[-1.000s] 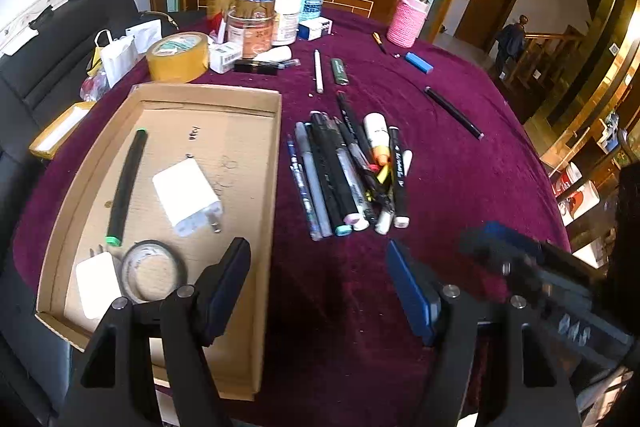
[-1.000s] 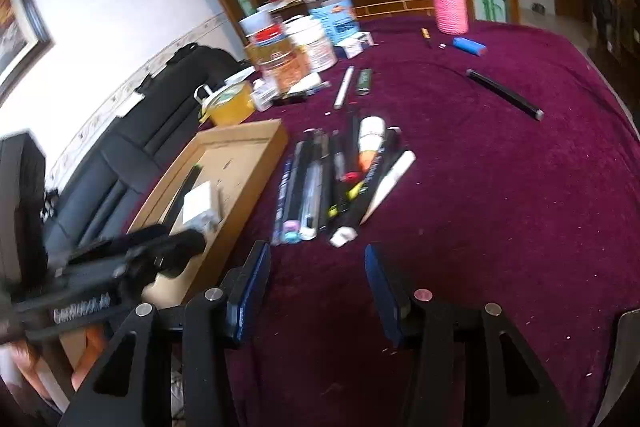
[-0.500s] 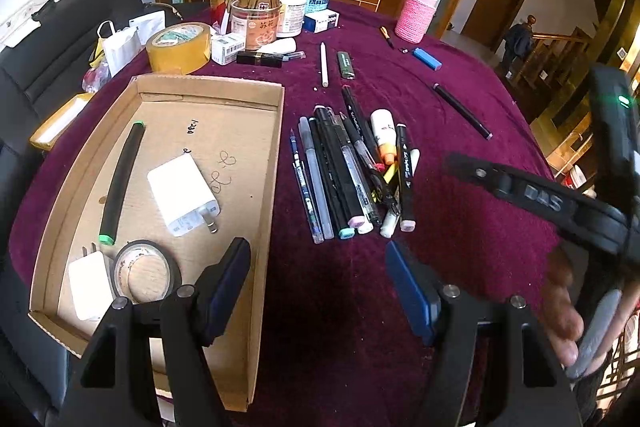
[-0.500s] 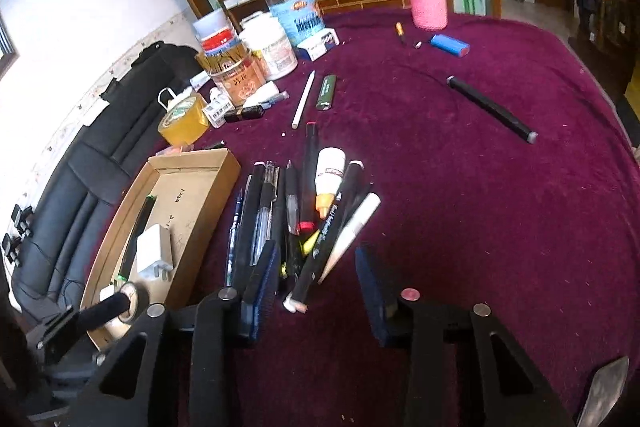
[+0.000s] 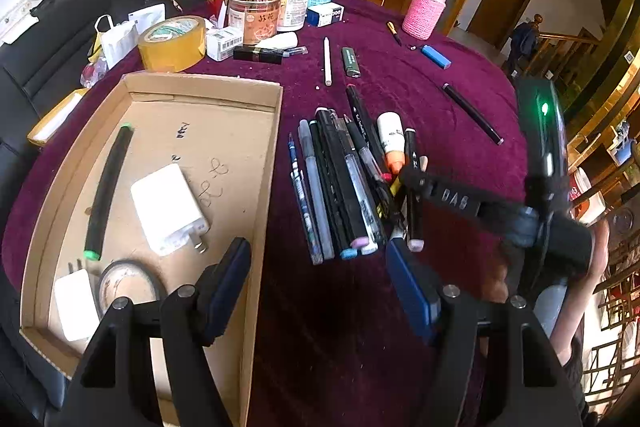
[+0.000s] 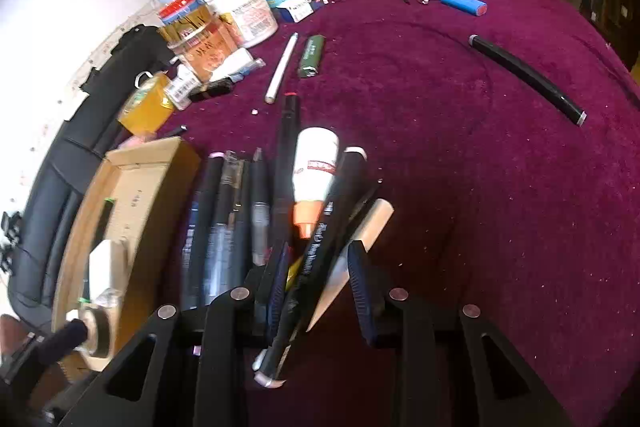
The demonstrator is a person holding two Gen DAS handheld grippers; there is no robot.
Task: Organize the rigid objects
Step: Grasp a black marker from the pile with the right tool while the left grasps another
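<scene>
A pile of pens and markers [image 5: 344,183] lies on the purple tablecloth, right of a cardboard tray [image 5: 264,163]. The tray holds a white charger [image 5: 166,209], a black pen with green ends [image 5: 106,187], a tape ring [image 5: 124,283] and a small white plug [image 5: 74,303]. My left gripper [image 5: 320,287] is open and empty, low over the cloth near the tray's front right corner. My right gripper [image 6: 320,283] is open, its jaws on either side of a black marker [image 6: 320,255] and a white pen [image 6: 360,247] at the pile's right edge; it also shows in the left wrist view [image 5: 416,187].
Jars, bottles and a yellow tape roll [image 5: 172,43] crowd the table's far left. A white stick [image 5: 327,61], a green lighter [image 5: 350,62], a blue lighter [image 5: 436,55], a long black pen [image 5: 472,113] and a pink-sleeved bottle [image 5: 424,11] lie beyond the pile. A black sofa stands left.
My right gripper has swung in from the right and dropped onto the right edge of the pen pile, jaws now around the black marker. My left gripper has stayed nearly still.
</scene>
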